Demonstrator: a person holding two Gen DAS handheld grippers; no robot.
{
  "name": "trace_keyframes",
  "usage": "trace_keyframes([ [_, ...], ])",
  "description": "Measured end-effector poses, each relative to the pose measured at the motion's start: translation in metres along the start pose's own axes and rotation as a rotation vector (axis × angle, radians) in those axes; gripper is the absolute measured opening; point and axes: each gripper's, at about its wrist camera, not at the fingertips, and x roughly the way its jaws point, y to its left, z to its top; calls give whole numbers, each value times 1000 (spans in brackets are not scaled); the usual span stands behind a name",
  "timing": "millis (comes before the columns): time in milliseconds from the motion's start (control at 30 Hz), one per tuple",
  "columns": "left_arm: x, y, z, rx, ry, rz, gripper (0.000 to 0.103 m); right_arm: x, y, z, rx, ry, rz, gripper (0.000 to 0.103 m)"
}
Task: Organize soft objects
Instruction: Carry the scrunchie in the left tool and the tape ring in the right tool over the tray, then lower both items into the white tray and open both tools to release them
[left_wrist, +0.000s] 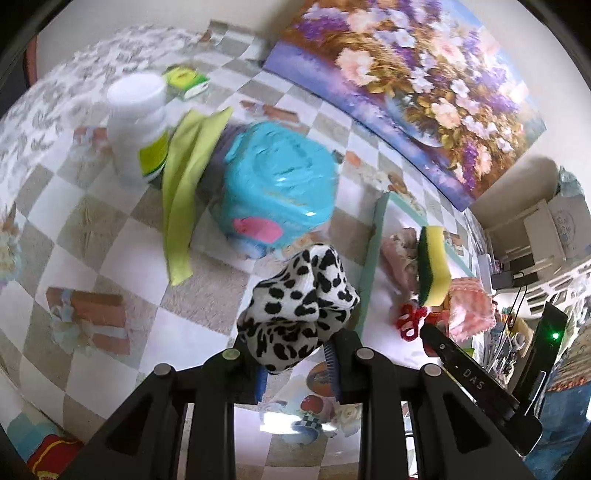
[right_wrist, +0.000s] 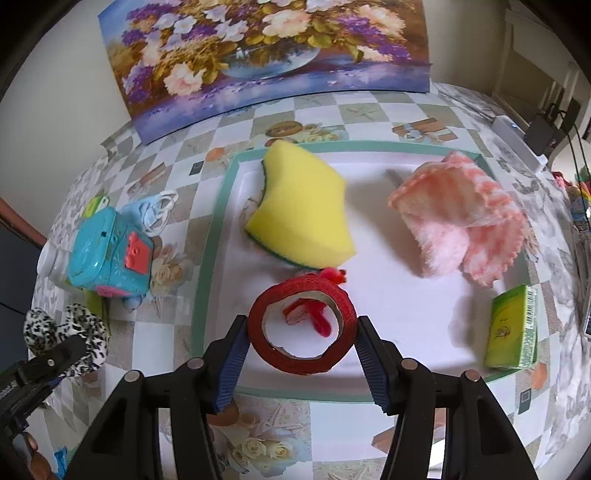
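Observation:
My left gripper (left_wrist: 295, 354) is shut on a black-and-white spotted fabric scrunchie (left_wrist: 299, 302), held above the tablecloth just left of the tray; it also shows in the right wrist view (right_wrist: 66, 325). My right gripper (right_wrist: 301, 343) is shut on a red tape roll (right_wrist: 303, 326) over the white tray with the green rim (right_wrist: 207, 258). On the tray lie a yellow-green sponge (right_wrist: 303, 210), a pink fluffy cloth (right_wrist: 461, 221), a red pipe cleaner (right_wrist: 317, 314) and a green box (right_wrist: 513, 328).
A turquoise plastic toy (left_wrist: 277, 184) stands left of the tray, with a lime cloth (left_wrist: 184, 177), a white bottle (left_wrist: 136, 125) and a face mask (right_wrist: 155, 210) near it. A floral painting (right_wrist: 266, 55) leans on the wall behind. Clutter sits at the right edge.

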Motion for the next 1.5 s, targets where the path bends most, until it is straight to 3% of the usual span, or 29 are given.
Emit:
trace_keyframes([
  [300, 21, -90, 10, 176, 10, -19, 27, -4, -23, 4, 64, -13, -41, 61],
  [467, 60, -116, 4, 199, 91, -48, 27, -3, -43, 4, 109, -5, -92, 61],
  [633, 91, -122, -6, 213, 173, -45, 27, -2, -58, 6, 136, -1, -122, 61],
  [1000, 119, -109, -8, 184, 242, -33, 28, 15, -77, 4, 184, 61, -159, 61],
  [1200, 137, -109, -10, 153, 297, -120, 28, 22, -81, 3, 194, 88, -167, 61],
  [1333, 141, -111, -11, 160, 306, -132, 28, 23, -81, 3, 193, 86, -176, 61],
  [1400, 140, -113, -11, 165, 305, -114, 29, 22, -81, 3, 192, 84, -178, 61],
  [1500, 133, -120, -8, 191, 279, -81, 41, 19, -82, 4, 198, 71, -180, 61],
])
